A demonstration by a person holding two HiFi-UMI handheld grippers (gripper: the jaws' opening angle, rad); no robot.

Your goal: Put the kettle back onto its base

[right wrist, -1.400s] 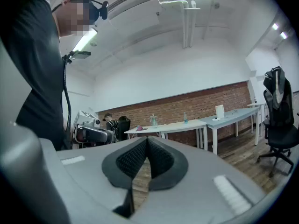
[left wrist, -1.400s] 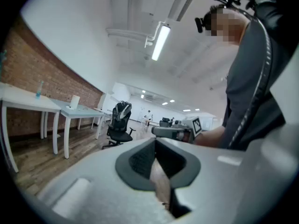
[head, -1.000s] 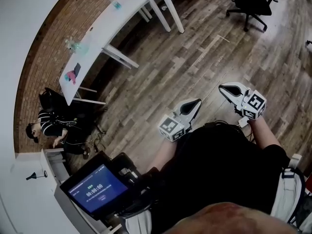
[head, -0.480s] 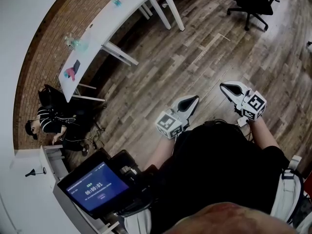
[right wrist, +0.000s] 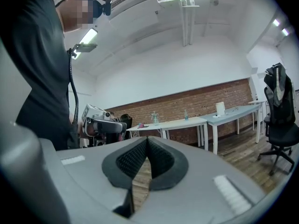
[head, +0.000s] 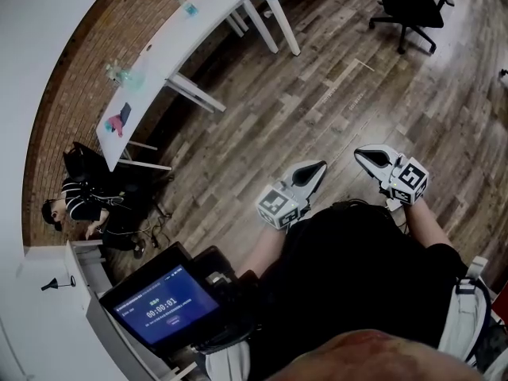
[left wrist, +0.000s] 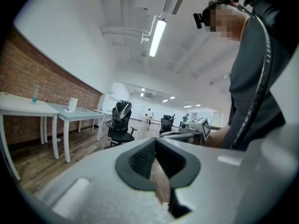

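Note:
No kettle and no base show in any view. In the head view my left gripper (head: pixel 318 166) and right gripper (head: pixel 359 153) are held level in front of the person's dark-clothed body, above the wooden floor. Both are shut with nothing between the pads. In the left gripper view the left gripper (left wrist: pixel 155 140) has its dark pads meeting at the tip, and the right gripper's marker cube (left wrist: pixel 197 126) shows beyond it. The right gripper view has the right gripper (right wrist: pixel 147 138) closed the same way, with the left gripper (right wrist: pixel 100 123) off to its left.
White desks (head: pixel 171 50) stand along the brick wall, with bottles and small items on them. A black office chair (head: pixel 409 2) is at the far right. A person (head: pixel 83 201) sits on the floor by the wall. A lit blue screen (head: pixel 163 308) sits low left.
Both grippers stay nearly where they were, still shut. The picture shifts slightly with the head. The counter on the blue screen has ticked up.

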